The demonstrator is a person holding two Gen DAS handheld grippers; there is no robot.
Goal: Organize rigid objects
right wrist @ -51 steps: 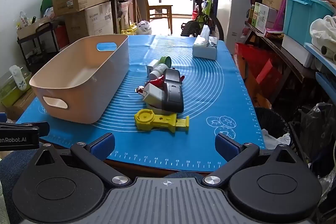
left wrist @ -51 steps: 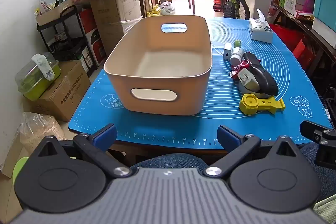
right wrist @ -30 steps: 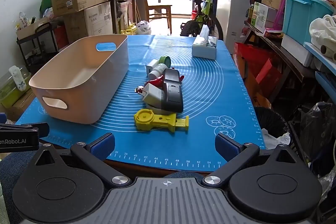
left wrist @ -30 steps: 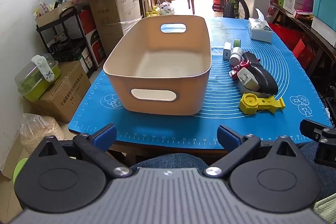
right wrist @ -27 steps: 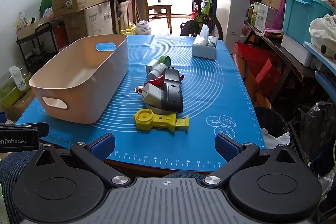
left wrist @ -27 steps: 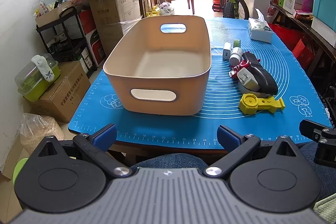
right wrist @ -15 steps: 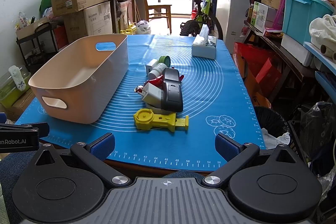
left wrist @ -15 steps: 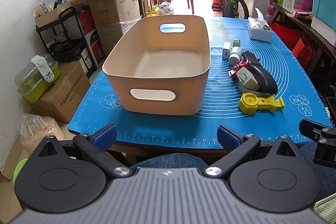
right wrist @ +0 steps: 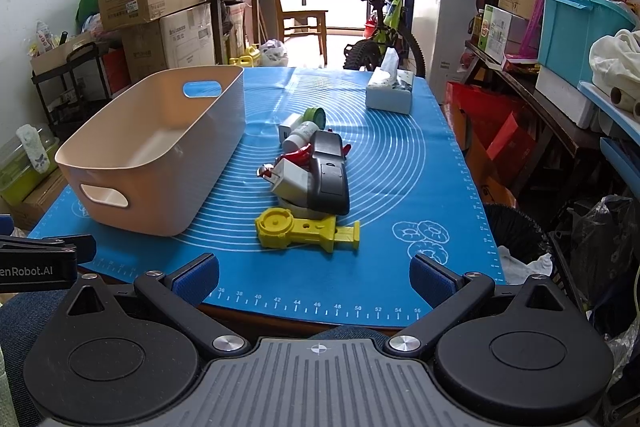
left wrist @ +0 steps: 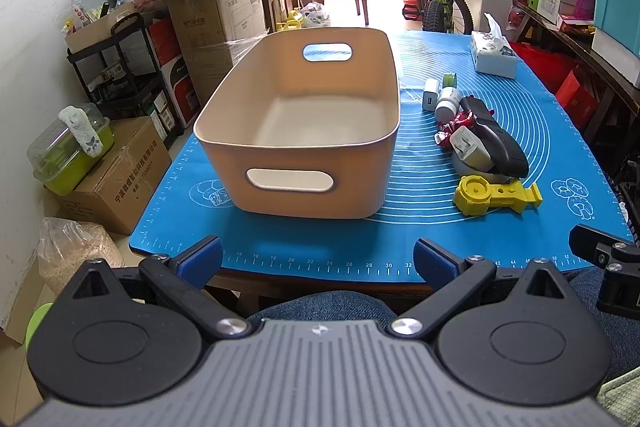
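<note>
— What is lying on the blue mat [right wrist: 400,163]?

— I'm holding both claws, left gripper [left wrist: 318,261] and right gripper [right wrist: 314,277], spread and empty. The bin [left wrist: 304,99] is waiting ahead-left; the yellow tool [right wrist: 306,229] is lying just ahead, nearest.

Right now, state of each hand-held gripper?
Left hand-held gripper: open, holding nothing, short of the table edge.
Right hand-held gripper: open, holding nothing, short of the table edge.

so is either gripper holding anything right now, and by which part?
Nothing held. Left gripper and right gripper are both open, short of the mat.
</note>
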